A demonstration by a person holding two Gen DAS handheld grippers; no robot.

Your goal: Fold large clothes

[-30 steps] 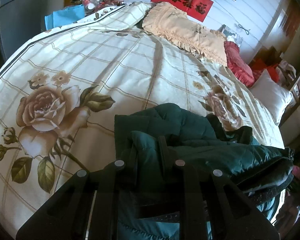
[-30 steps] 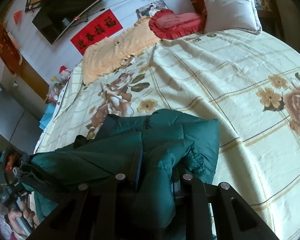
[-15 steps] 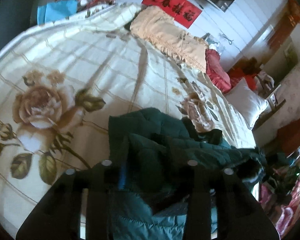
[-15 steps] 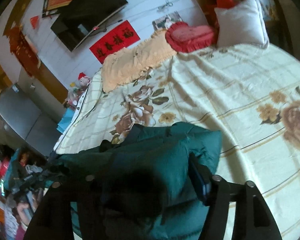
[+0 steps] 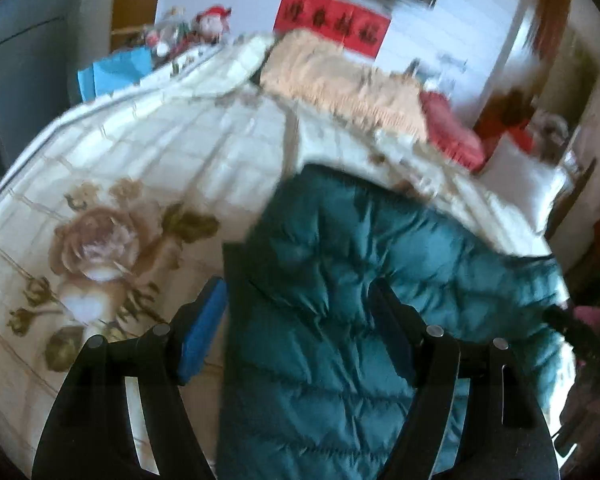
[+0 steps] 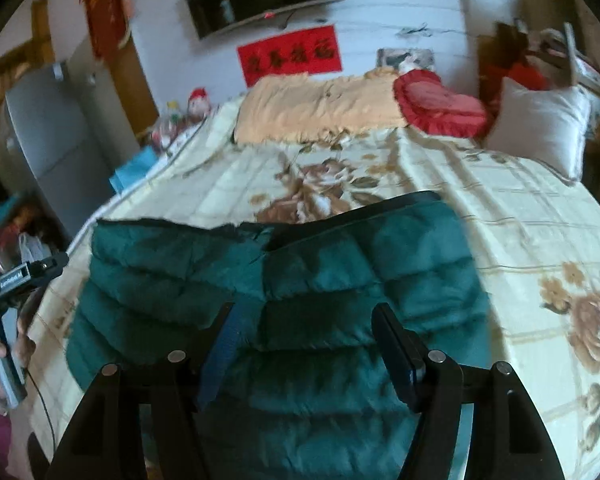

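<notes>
Your left gripper (image 5: 295,312) and right gripper (image 6: 304,336) both stand spread wide over the green puffer jacket (image 6: 283,280), pinching nothing, so the jacket lies loose on the floral bedspread (image 6: 520,216), well short of the peach pillow (image 6: 320,108), likely freed for smoothing.

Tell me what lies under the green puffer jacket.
The green puffer jacket lies spread on the floral bedspread, which shows all around it. Whatever part of the bedspread, or anything else, sits directly beneath the jacket is covered and cannot be seen.
</notes>
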